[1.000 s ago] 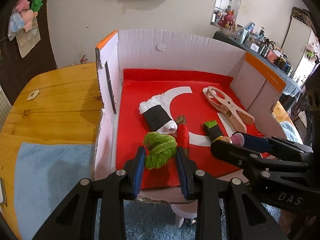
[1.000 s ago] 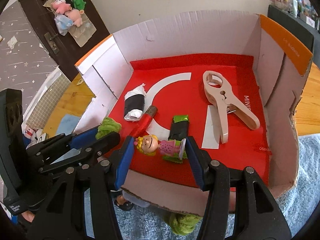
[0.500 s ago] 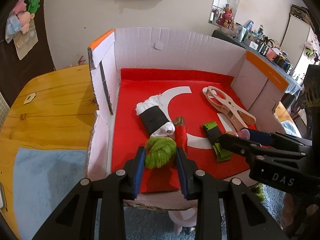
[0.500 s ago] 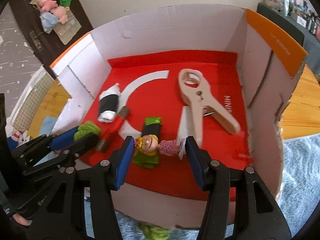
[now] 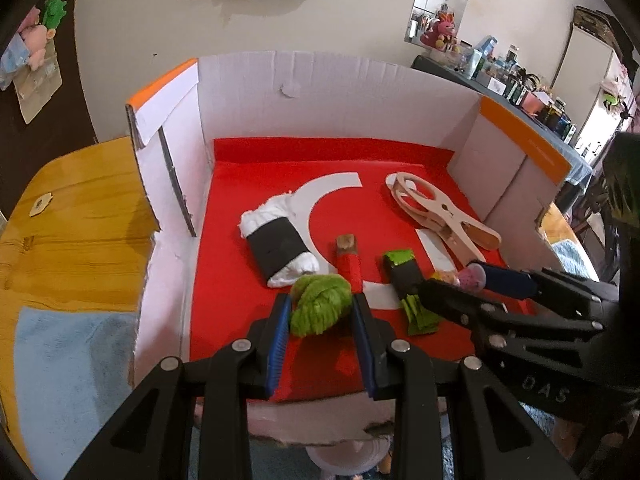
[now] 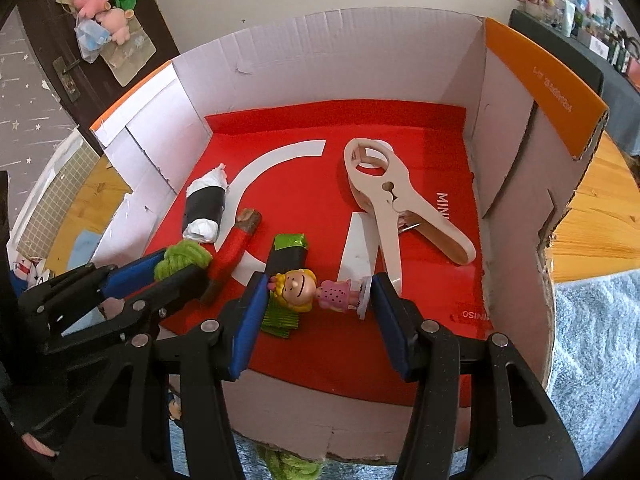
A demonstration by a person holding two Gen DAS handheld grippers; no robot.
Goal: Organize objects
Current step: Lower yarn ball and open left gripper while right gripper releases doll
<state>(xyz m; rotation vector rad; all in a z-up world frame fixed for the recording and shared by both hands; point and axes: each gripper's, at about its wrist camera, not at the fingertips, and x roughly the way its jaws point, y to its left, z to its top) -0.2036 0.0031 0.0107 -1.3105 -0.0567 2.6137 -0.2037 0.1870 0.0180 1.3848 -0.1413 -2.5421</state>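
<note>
From the left wrist, the doll (image 5: 466,279) is mostly hidden behind the right gripper (image 5: 460,286); only its head and a pink bit peek out. The green-and-black bundle (image 6: 285,264) is partly covered by the doll. Print on the orange flap (image 6: 550,86) is unreadable. Shelf clutter (image 5: 516,80) is too small to identify.

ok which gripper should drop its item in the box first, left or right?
Probably left. The left gripper holds the green yarn ball above open red floor, while the right gripper's doll figure hangs over the green-and-black packet.
</note>
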